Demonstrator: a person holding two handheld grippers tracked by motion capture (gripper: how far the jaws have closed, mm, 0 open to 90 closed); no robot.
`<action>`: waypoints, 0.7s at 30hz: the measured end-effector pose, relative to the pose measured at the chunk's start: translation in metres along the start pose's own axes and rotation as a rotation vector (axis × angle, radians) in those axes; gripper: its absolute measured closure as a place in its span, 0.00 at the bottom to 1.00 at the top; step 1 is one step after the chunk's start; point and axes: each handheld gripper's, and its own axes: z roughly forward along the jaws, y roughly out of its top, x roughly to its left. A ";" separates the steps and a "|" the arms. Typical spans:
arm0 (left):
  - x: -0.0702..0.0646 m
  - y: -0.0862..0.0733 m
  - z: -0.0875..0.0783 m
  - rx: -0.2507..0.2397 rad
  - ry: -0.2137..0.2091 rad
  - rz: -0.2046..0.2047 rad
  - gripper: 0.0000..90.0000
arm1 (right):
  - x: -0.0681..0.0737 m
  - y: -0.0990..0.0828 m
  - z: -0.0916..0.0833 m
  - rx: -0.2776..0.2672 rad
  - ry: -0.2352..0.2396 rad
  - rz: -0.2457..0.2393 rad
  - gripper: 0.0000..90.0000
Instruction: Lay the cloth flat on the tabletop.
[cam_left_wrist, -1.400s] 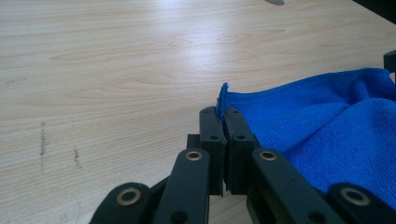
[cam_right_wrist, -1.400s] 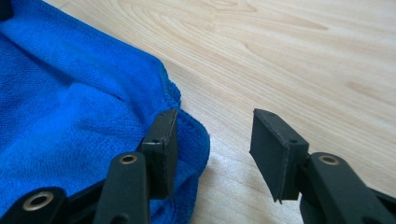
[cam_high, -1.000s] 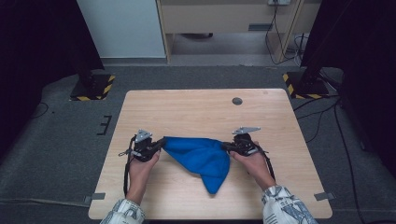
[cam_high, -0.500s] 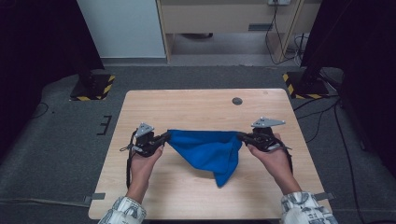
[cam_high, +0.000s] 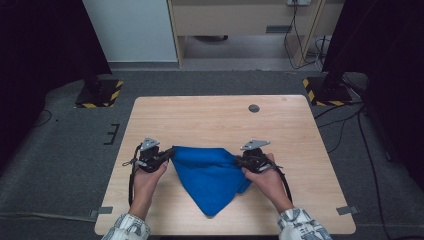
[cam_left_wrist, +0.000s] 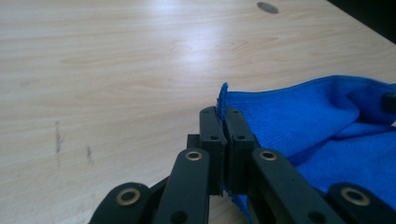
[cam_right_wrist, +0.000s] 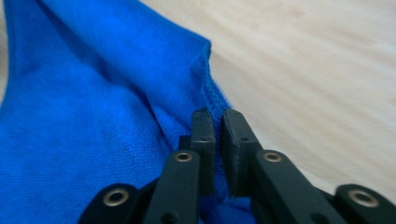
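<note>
A blue cloth (cam_high: 210, 175) lies on the wooden table (cam_high: 200, 115), its top edge spanning between both grippers and a point trailing toward the near edge. My left gripper (cam_high: 171, 152) is shut on the cloth's left corner; in the left gripper view its jaws (cam_left_wrist: 223, 116) pinch the hem of the cloth (cam_left_wrist: 317, 121). My right gripper (cam_high: 239, 160) holds the right corner. In the right gripper view its jaws (cam_right_wrist: 217, 116) have just been opening a little, with a narrow gap and the cloth's (cam_right_wrist: 93, 116) stitched edge still caught between them.
A small dark round spot (cam_high: 254, 108) marks the table's far side. Black stands with yellow-striped bases (cam_high: 97, 95) (cam_high: 327, 92) sit on the grey floor beyond both far corners. Bare wood lies beyond the cloth.
The right gripper swung outward, pulling the cloth's top edge taut, then came back inward toward the left one. The cloth now sags in looser folds. The left gripper has stayed put.
</note>
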 end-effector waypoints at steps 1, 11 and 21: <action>0.001 -0.001 0.000 0.000 -0.001 -0.001 0.97 | 0.002 -0.001 0.006 0.010 0.000 -0.007 0.87; 0.001 -0.003 -0.002 -0.020 0.000 0.005 0.97 | -0.004 0.004 -0.013 -0.056 -0.004 -0.005 0.35; 0.000 -0.003 -0.001 -0.023 0.003 0.009 0.97 | -0.035 0.002 -0.023 -0.081 -0.019 0.086 0.38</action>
